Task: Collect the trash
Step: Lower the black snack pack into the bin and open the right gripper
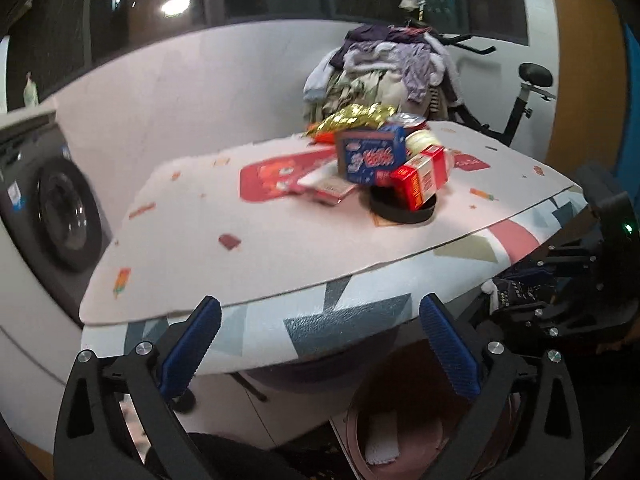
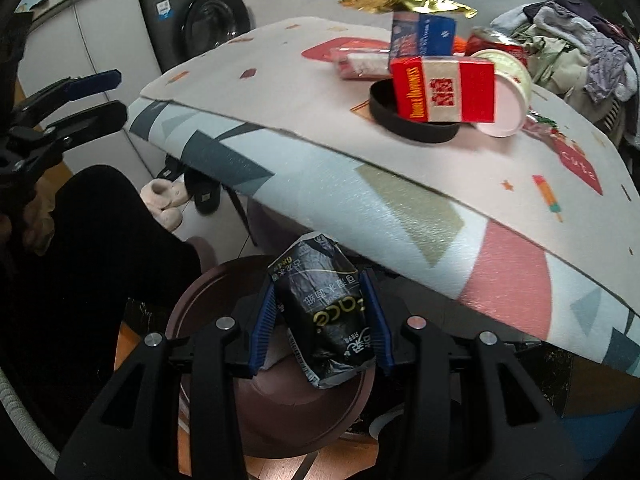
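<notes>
Now right tool (image 2: 320,320) grips black packet (image 2: 322,312).

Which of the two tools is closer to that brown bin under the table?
Right. The right tool hangs directly over the brown bin, clamped on a crumpled black packet. The left tool is open and empty off to the side, facing the table.

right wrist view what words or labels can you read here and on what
"DOUBLE HAPPINESS": side of the red and white box.
"cute": red patch on the table mat.
Black packet in the right gripper: Chinese print, upside down, not read.
Blue box: blurred.
</notes>
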Motion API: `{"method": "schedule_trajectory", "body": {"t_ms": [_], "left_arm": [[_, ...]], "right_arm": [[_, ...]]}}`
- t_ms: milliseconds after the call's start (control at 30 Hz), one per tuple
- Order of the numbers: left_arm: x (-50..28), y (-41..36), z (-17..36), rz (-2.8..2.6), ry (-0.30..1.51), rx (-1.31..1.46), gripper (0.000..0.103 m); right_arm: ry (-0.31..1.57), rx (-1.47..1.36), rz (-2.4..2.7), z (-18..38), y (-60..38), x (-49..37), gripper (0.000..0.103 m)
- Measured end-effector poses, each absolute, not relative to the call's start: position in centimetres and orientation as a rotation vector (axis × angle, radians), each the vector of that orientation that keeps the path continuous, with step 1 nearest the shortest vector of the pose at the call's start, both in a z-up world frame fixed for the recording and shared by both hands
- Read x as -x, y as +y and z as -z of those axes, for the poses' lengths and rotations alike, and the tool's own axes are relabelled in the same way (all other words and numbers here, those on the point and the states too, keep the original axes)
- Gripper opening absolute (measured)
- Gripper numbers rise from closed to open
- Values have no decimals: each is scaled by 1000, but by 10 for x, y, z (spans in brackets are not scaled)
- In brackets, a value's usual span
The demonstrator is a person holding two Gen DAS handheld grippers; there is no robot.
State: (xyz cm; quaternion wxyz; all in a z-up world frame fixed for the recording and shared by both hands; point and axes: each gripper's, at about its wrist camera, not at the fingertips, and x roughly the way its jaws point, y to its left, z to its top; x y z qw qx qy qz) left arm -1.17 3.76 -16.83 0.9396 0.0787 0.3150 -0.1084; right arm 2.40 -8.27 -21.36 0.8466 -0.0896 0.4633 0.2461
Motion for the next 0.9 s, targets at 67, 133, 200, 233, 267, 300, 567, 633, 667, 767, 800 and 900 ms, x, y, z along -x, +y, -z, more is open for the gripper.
{"method": "schedule_trajectory", "body": {"t_ms": [67, 133, 200, 233, 267, 300, 567, 633, 667, 767, 800, 900], "left_arm": [[9, 41, 169, 223, 653, -137, 97], [8, 43, 170, 229, 657, -128, 97], [8, 42, 171, 230, 660, -130, 97], [8, 41, 173, 230, 663, -133, 97], [8, 40, 173, 231, 667, -139, 97], [8, 40, 174, 232, 669, -143, 97], [5, 40, 175, 230, 680, -128, 97], [4, 42, 176, 228, 683, -122, 97], [4, 42, 176, 228, 684, -120, 97], [4, 43, 176, 228, 685, -120, 97], [4, 43, 176, 228, 684, -120, 97], [4, 43, 176, 228, 685, -120, 97]], "right_arm": [[991, 189, -523, 216, -81, -25, 47], [1009, 192, -527, 220, -79, -27, 48], [1020, 197, -531, 222, -78, -28, 48], [1020, 201, -532, 222, -77, -27, 49], [1020, 205, -533, 222, -76, -27, 49], [1018, 208, -535, 222, -76, -26, 50], [1015, 208, -535, 221, -76, -25, 51], [1017, 208, -534, 221, -76, -25, 56], [1018, 210, -534, 221, -76, -25, 59], [1016, 219, -530, 221, -74, -26, 85], [1013, 222, -528, 221, -74, -26, 90], [1010, 230, -501, 221, -75, -27, 95]]}}
